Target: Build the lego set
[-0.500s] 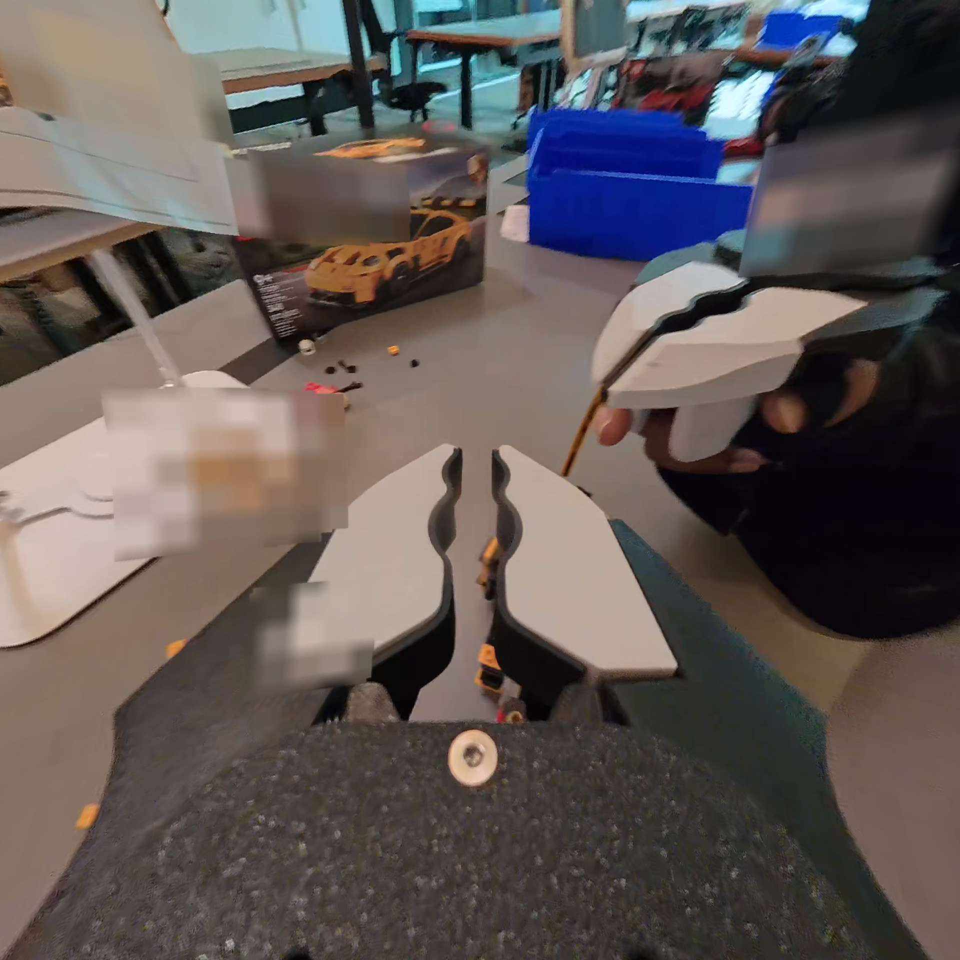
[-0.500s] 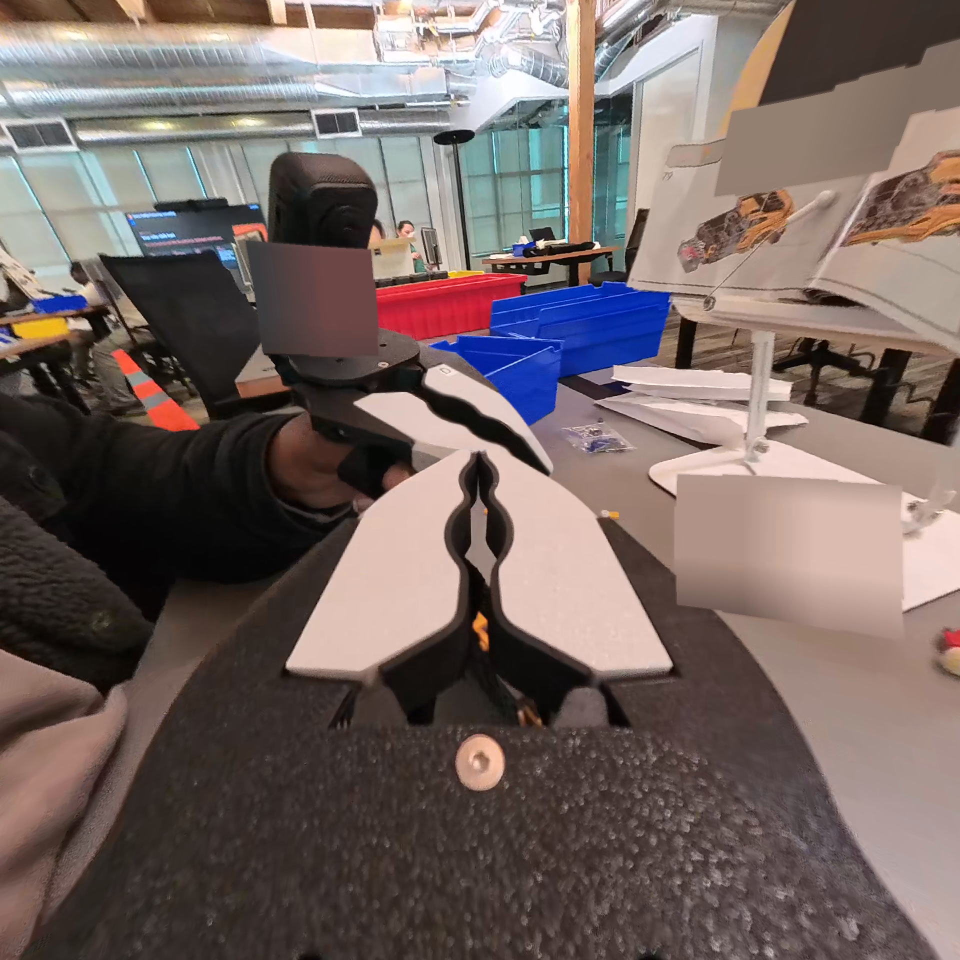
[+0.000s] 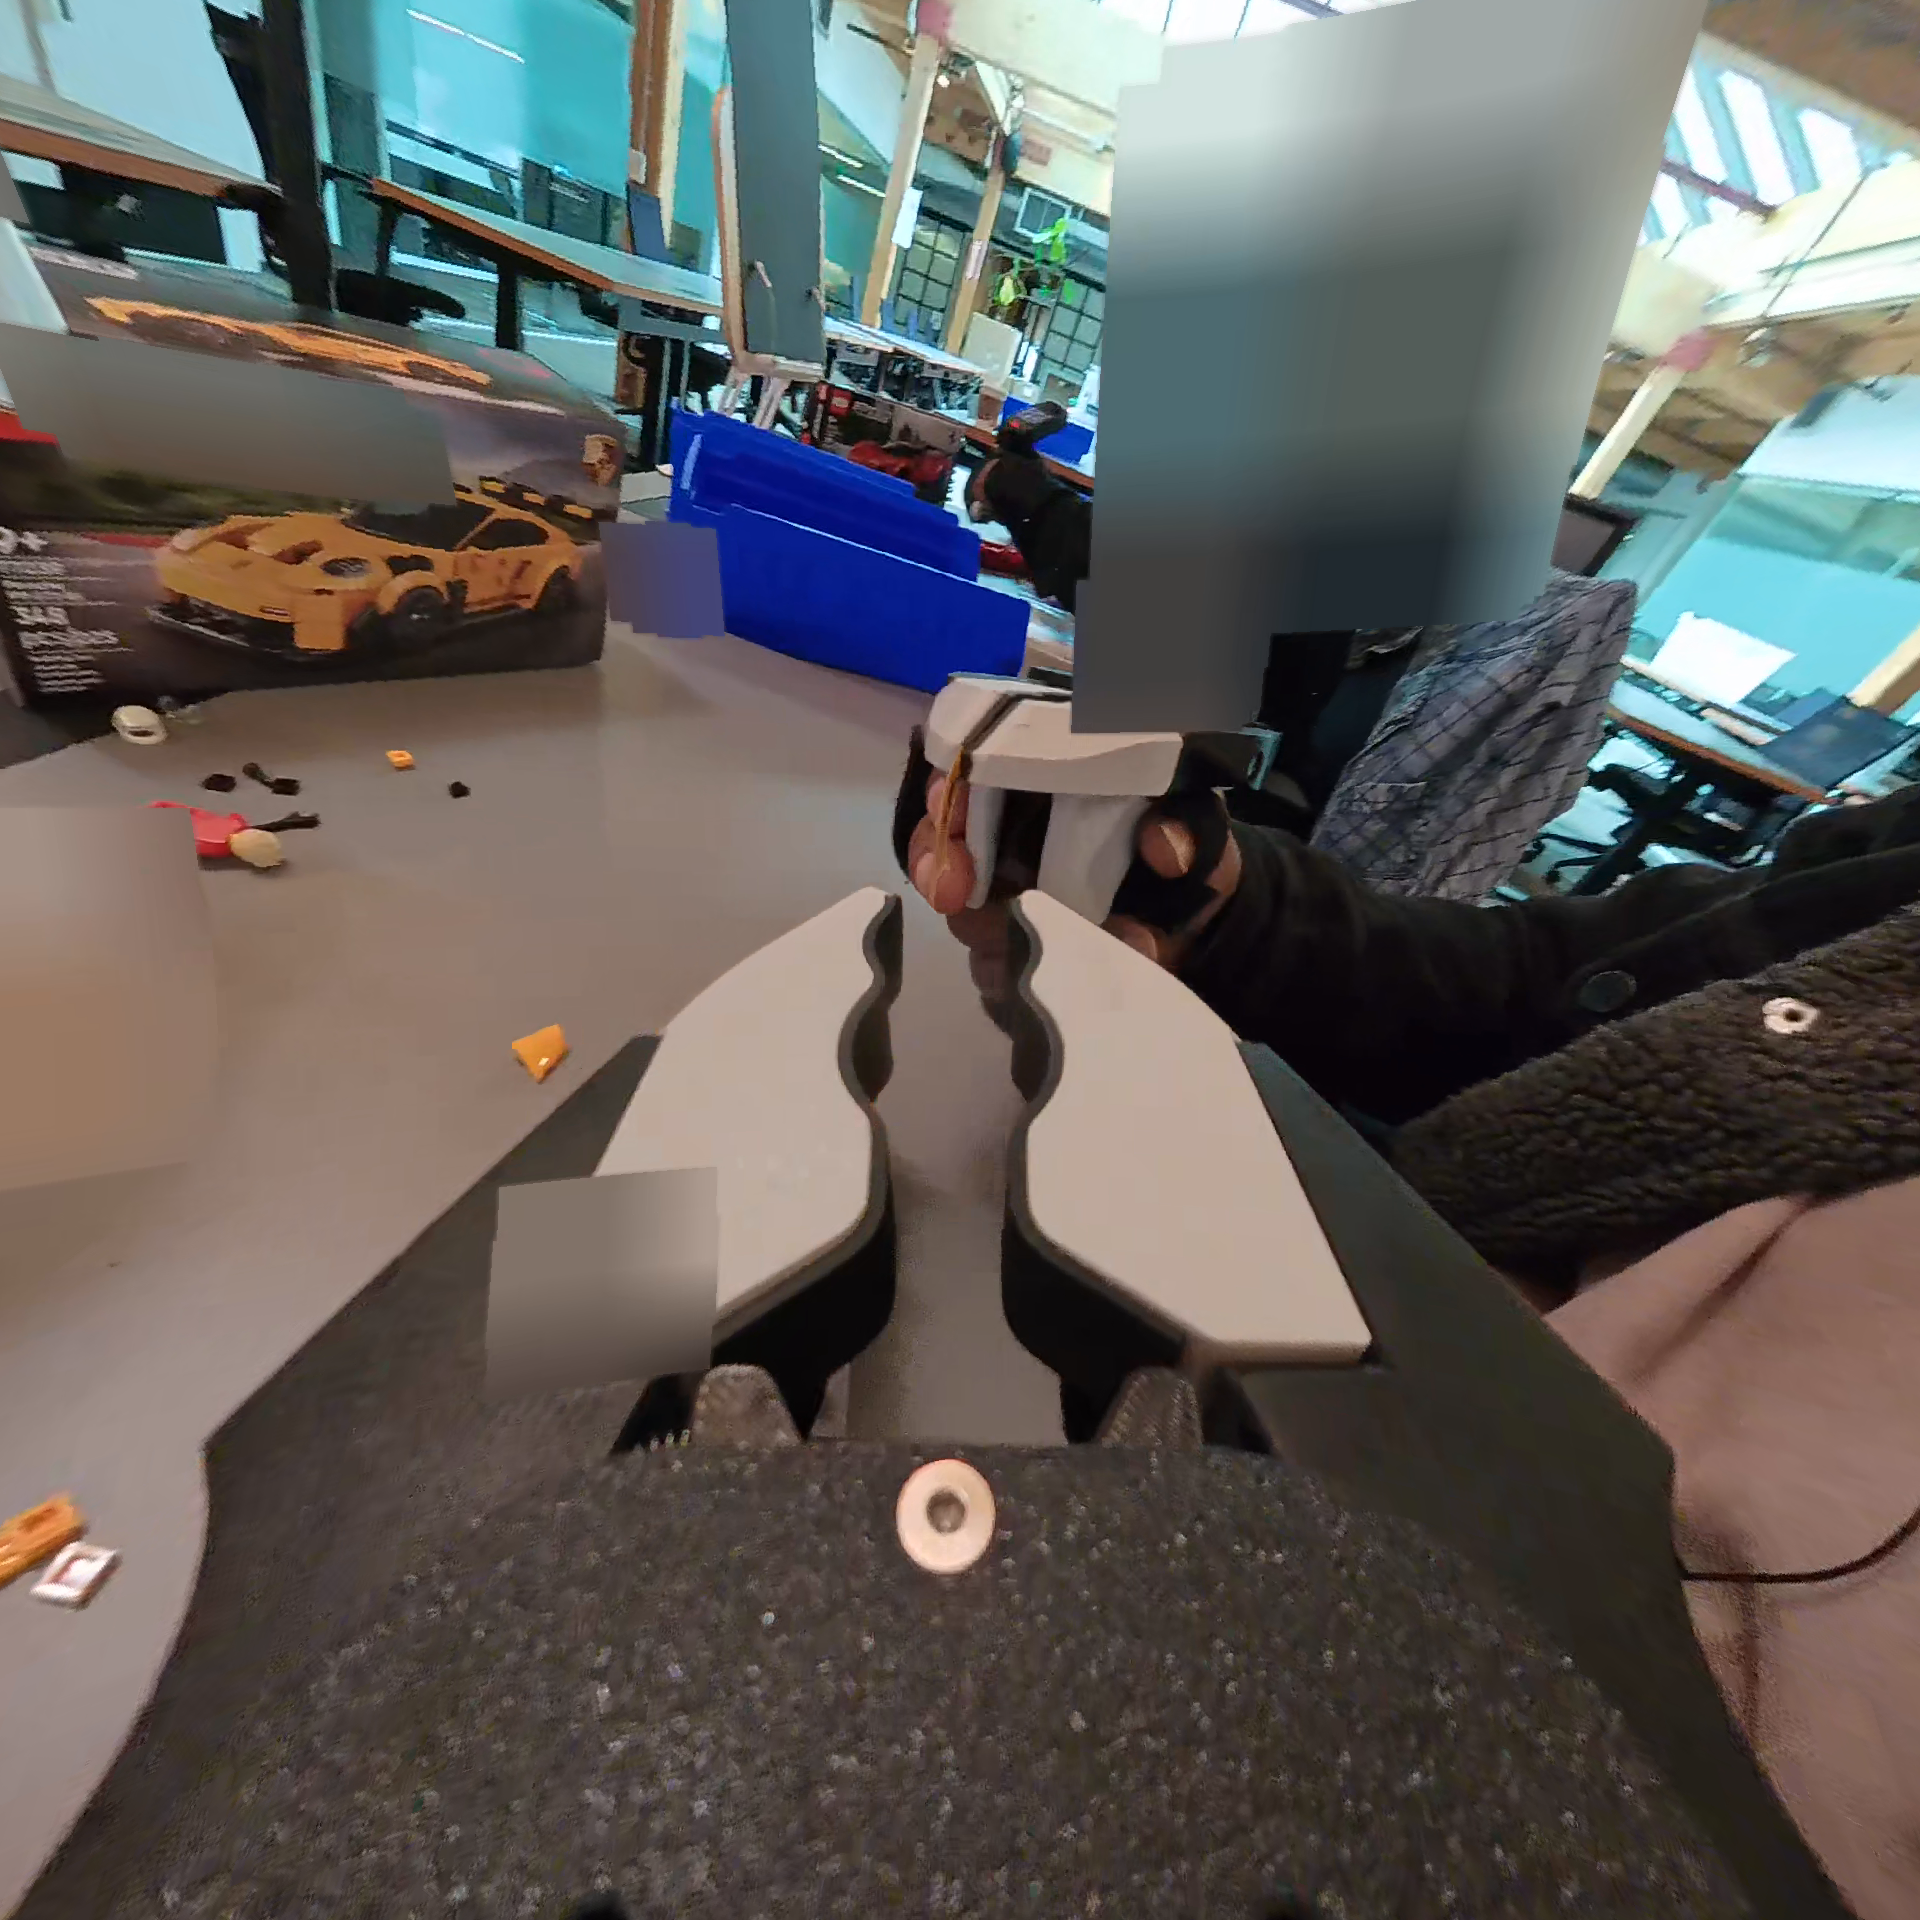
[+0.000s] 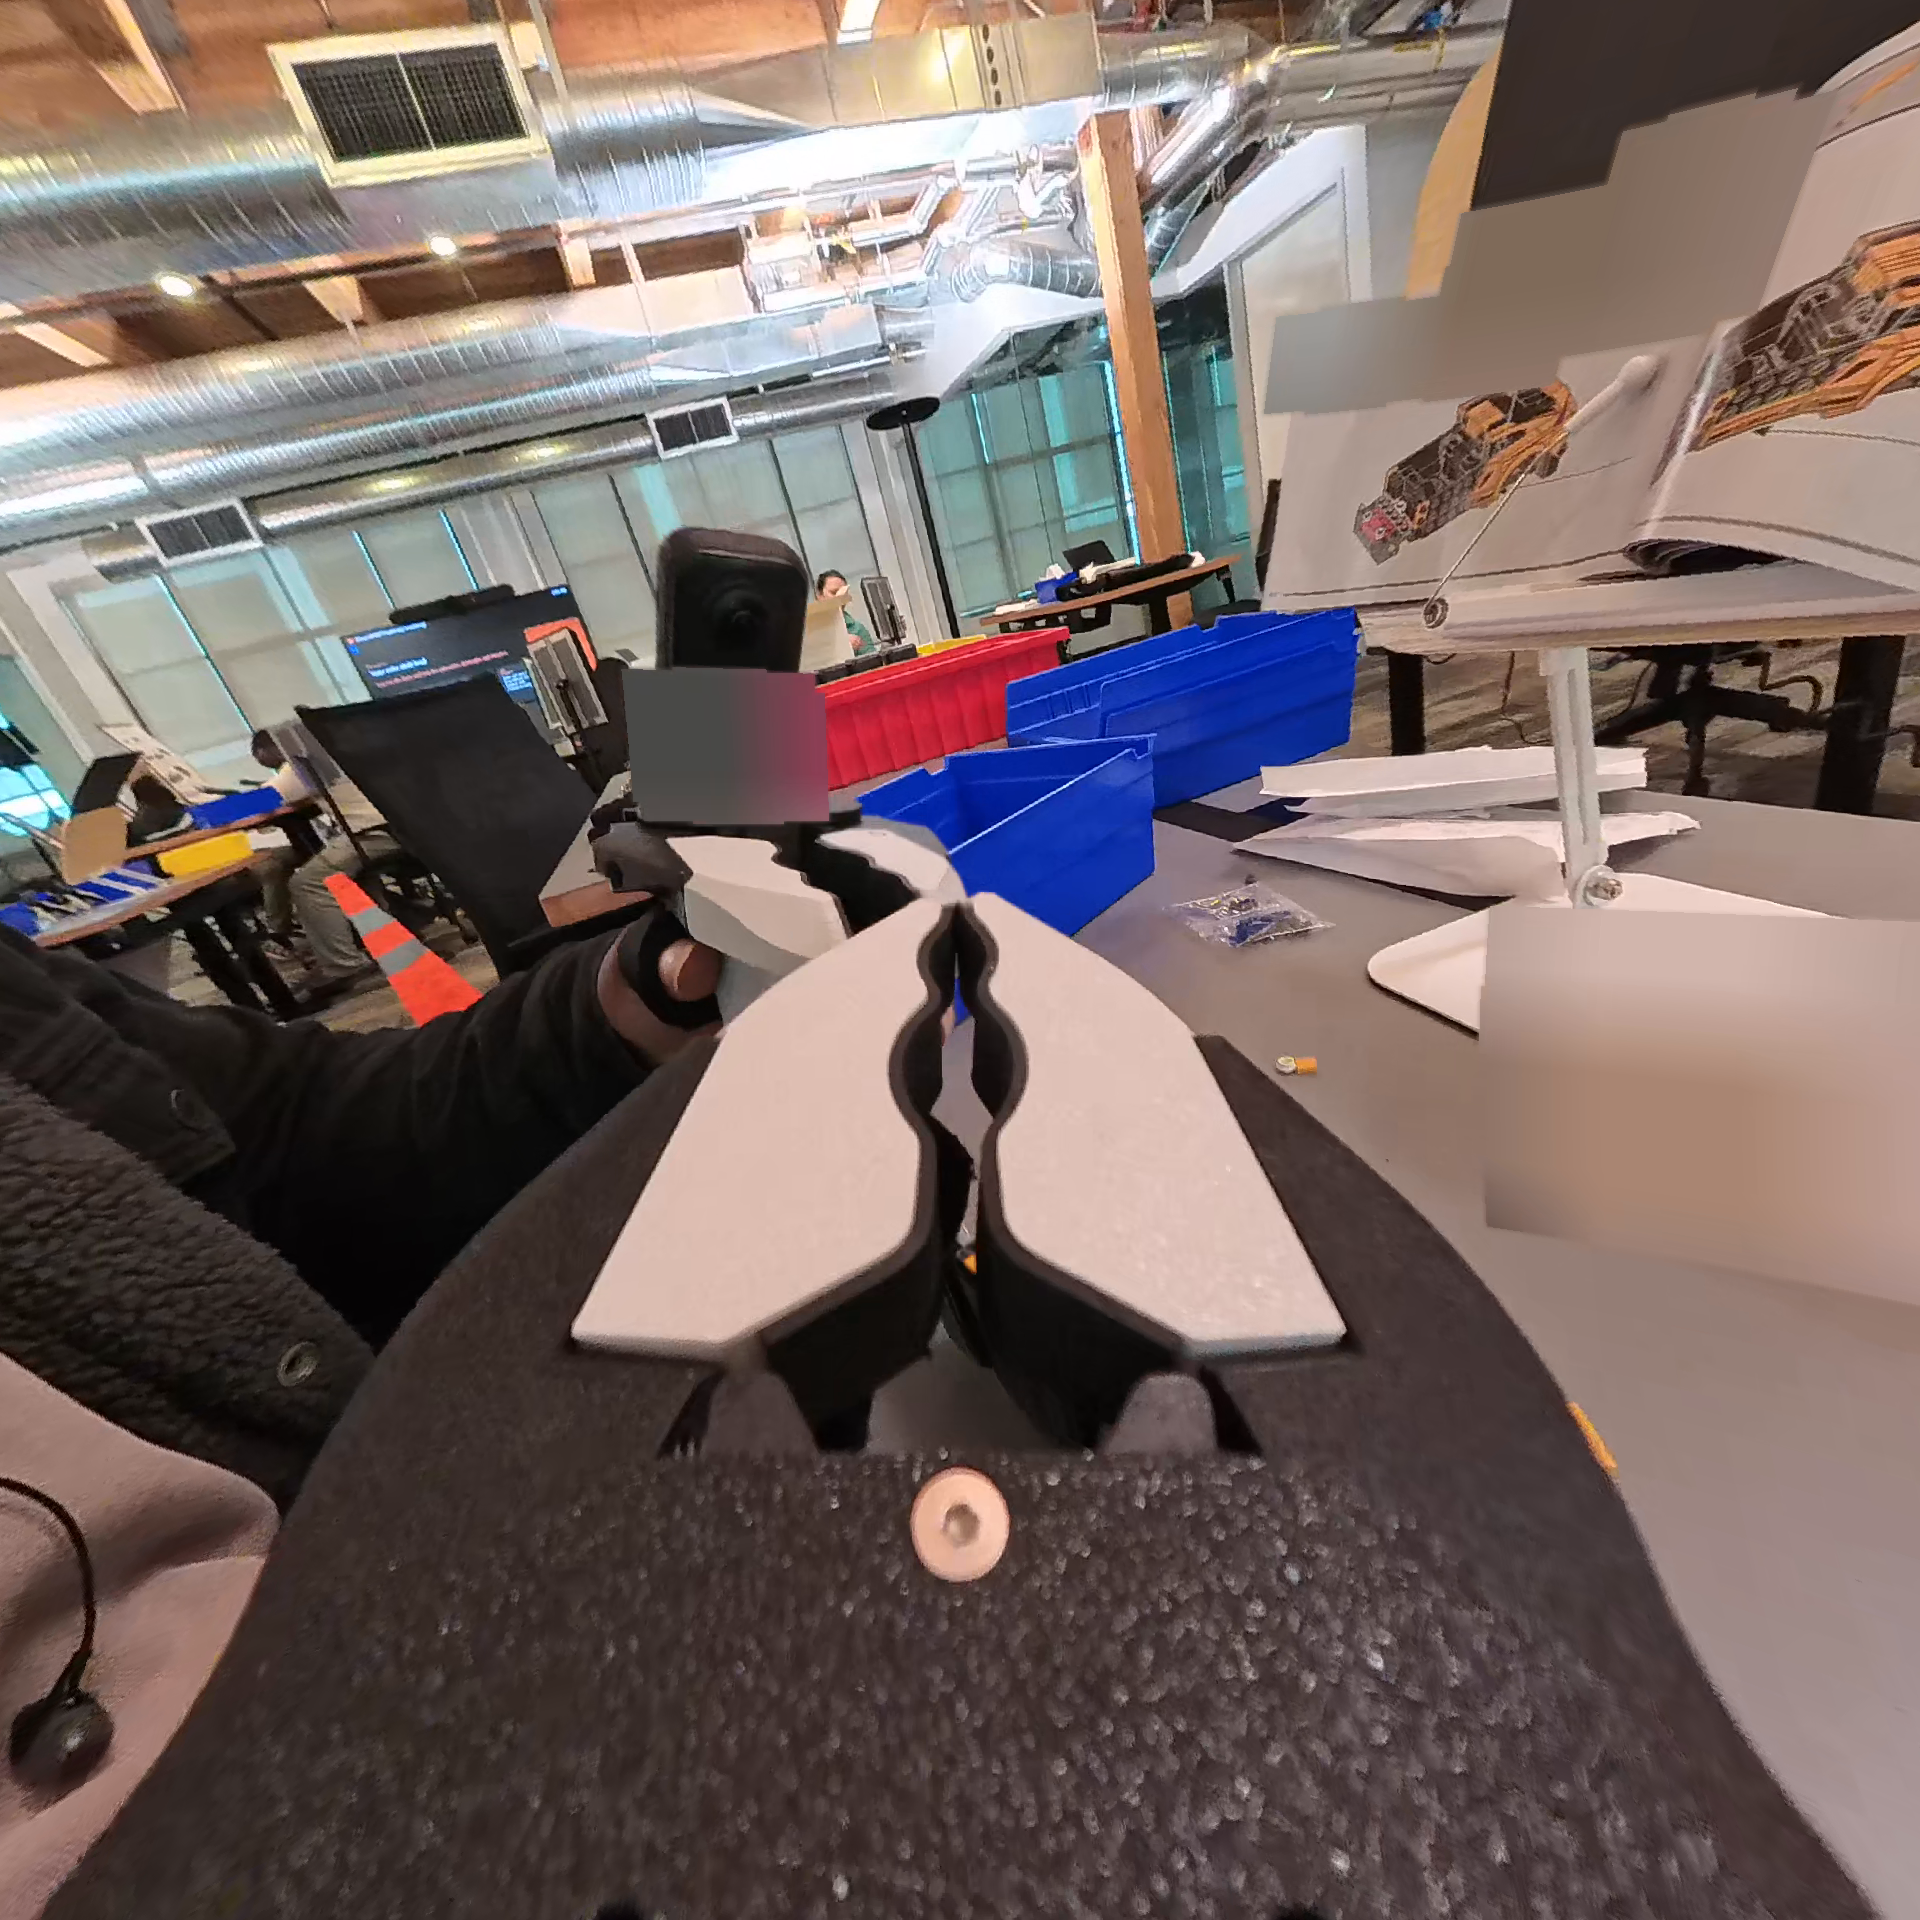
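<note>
The left gripper (image 3: 956,906) hangs a little above the grey bench (image 3: 644,831). Its two fingers (image 3: 769,1060) stand apart, and only the bare bench shows between them; they hold nothing. The right wrist view shows the same: these fingers are spread, with an empty gap.

Just beyond the left fingertips is the right gripper (image 3: 961,746), carried by a hand (image 3: 1174,862) in a black glove with open fingertips. Its fingers are pressed together, and they pinch the top end of a thin orange strip (image 3: 948,821). The strip hangs down in front of the hand, and its lower end is free in the air, near the left gripper but not touching it.

I judge the strip to be very light and narrow, made of smooth plastic, perhaps a little bendable. It can slip or turn if the pinch is weak. The flat sides look like the best place to hold, close to one end.

On the bench, to the left, lie an orange wedge piece (image 3: 540,1049), some small black pieces (image 3: 249,777) and a red piece (image 3: 218,831). Behind them stands a box with a yellow car picture (image 3: 312,582), and blue bins (image 3: 852,582) beside it. The right wrist view also shows an open booklet (image 4: 1558,468) on a white stand and a small plastic bag (image 4: 1242,916).
</note>
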The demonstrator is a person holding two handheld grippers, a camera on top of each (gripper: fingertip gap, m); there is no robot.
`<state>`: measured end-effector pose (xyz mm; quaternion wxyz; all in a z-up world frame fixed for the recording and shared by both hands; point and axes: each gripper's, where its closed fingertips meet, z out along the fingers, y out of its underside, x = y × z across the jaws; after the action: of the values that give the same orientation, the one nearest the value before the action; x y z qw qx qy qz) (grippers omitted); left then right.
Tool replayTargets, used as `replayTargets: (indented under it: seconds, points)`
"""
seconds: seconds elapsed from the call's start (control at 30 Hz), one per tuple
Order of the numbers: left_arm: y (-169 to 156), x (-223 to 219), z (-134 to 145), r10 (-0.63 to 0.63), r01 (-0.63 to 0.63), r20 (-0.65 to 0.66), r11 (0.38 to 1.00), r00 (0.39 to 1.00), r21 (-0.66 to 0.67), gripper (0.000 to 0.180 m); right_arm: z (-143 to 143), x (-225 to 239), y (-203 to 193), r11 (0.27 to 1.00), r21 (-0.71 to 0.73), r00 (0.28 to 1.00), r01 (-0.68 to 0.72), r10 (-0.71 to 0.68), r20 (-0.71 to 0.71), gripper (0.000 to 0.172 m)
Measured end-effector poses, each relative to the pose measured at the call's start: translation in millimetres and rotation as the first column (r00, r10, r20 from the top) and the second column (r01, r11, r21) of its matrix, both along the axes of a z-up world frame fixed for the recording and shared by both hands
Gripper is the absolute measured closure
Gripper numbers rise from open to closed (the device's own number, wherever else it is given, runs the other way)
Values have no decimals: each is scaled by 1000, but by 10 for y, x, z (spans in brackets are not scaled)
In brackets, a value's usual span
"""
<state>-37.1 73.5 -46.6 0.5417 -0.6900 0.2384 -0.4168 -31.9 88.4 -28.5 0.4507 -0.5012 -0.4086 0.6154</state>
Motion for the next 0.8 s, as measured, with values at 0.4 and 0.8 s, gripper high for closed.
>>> replayTargets:
  seconds: [0.4,0.8]
  points:
    - [79,50,-91,5,-1,57,998,998,-67,176,-45,-4,1,999,-29,999,-35,35,-4,172]
    - [111,-79,-136,31,-23,47,986,998,-167,180,-230,-90,52,999,47,988,4,-12,156,156]
